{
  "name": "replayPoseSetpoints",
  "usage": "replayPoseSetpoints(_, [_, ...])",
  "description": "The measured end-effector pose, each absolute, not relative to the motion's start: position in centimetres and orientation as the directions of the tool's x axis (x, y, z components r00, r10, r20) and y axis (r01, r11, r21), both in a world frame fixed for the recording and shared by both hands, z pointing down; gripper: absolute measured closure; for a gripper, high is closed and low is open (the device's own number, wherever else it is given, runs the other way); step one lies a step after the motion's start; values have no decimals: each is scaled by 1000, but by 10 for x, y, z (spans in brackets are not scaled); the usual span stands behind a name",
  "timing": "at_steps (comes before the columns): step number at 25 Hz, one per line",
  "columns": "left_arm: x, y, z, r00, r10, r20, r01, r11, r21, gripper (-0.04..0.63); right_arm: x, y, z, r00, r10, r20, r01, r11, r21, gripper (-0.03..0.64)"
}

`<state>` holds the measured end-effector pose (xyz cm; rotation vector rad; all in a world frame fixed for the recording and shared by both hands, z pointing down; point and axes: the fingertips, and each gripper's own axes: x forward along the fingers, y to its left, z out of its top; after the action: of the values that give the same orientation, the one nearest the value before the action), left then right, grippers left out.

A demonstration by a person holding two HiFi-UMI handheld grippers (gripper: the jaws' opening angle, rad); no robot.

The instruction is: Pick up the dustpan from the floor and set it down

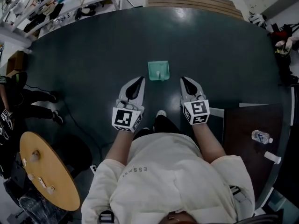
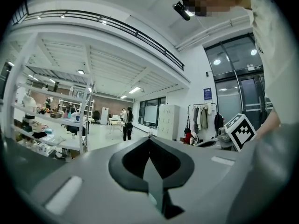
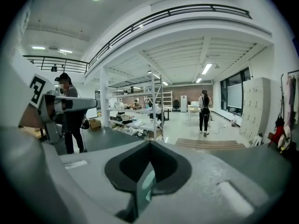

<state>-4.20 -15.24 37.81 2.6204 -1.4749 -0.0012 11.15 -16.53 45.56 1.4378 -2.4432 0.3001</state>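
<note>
Dustpan: the dustpan [image 1: 159, 71] is lying on the dark floor [image 1: 93, 55] just ahead of the person's shoe [image 1: 161, 113]; in the head view it is showing between the two gripper tips, touched by neither.
Left gripper: the left gripper [image 1: 140, 80] is pointing forward, out into the room, so its own view is showing shelves and lockers and no dustpan. Its jaws are pressed together, tip to tip, with nothing pinched.
Right gripper: the right gripper [image 1: 183, 80] is tilting a little downward beside the other. Its jaws are likewise pressed together on nothing.
Why so held: both hands are resting at about waist level, side by side and well clear of the floor, which reads as an idle pose and not a reach.
Stage: the dustpan is sitting free, so either the pick is not yet begun or the setting down is done; I cannot tell which.
Next, if picking: the jaws are needing to spread before going down to it.
</note>
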Motion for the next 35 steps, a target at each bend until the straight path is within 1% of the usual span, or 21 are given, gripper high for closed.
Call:
replayPoseSetpoints(5, [-52,-102,390,525,-847,78,-847,-511,147,581,106,-120,459,-447,-815,368,-882,470,-33,630])
replayPoseSetpoints(13, [-60,19,389,567,-821,66,-819,-552,158,580,79,-1,445,-445,-822,355,-886,463,-39,630])
replayPoseSetpoints(17, [-57,77,375,612,-791,23,-788,-606,107,581,71,58,440,-437,-828,352,-887,462,-16,630])
replayPoseSetpoints(20, [-58,110,379,617,-787,26,-785,-613,87,581,69,93,441,-425,-828,366,-891,454,-7,630])
replayPoseSetpoints(26, [-68,149,384,594,-802,62,-802,-583,130,581,69,130,450,-403,-823,400,-902,430,-25,630])
replayPoseSetpoints(35, [-58,163,381,559,-828,55,-826,-550,123,581,88,144,447,-423,-813,400,-896,441,-51,630])
